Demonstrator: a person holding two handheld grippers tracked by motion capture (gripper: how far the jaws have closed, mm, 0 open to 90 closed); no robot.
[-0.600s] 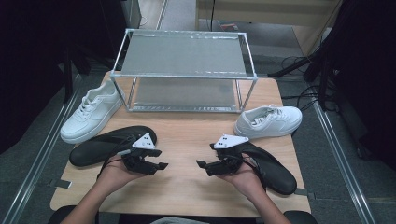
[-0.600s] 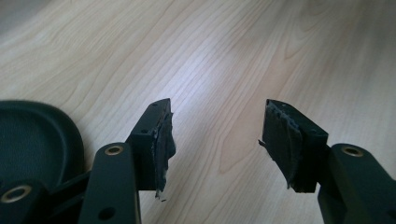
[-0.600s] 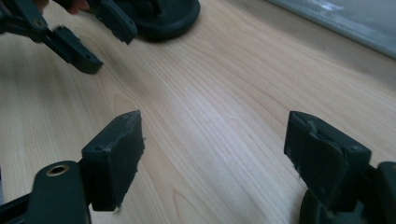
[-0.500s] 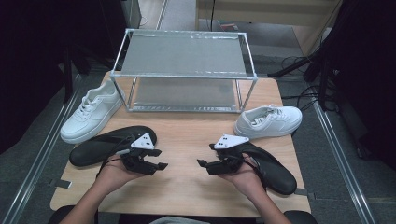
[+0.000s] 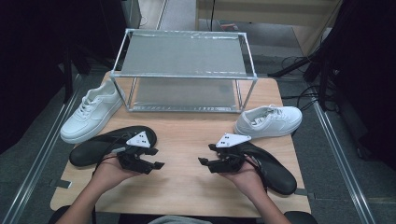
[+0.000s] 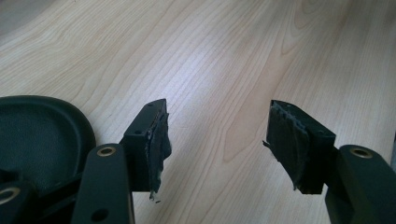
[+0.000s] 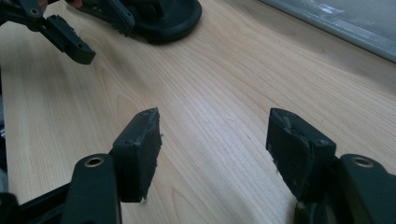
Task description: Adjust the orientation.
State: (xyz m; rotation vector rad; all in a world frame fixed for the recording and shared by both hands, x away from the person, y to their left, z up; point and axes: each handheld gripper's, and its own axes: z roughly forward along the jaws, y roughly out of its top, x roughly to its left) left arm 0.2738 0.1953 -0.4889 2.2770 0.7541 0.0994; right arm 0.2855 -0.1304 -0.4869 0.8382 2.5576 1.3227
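In front of the metal rack (image 5: 184, 70), both grippers hover over the tabletop (image 5: 187, 140) with jaws spread and nothing between them. The left gripper (image 5: 156, 158) sits beside the left black shoe (image 5: 100, 144); the right gripper (image 5: 206, 155) beside the right black shoe (image 5: 275, 170).

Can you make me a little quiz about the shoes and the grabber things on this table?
1. True or false: the left gripper is clamped on a white sneaker.
2. How many shoes are on the table? A) two B) four C) six
3. Fill in: between the jaws of the right gripper you see bare ____.

Key:
1. False. Its jaws stand open with nothing between them, and the left white sneaker lies apart from it.
2. B. The right white sneaker, the left black shoe and the right black shoe make four with it.
3. Wood.
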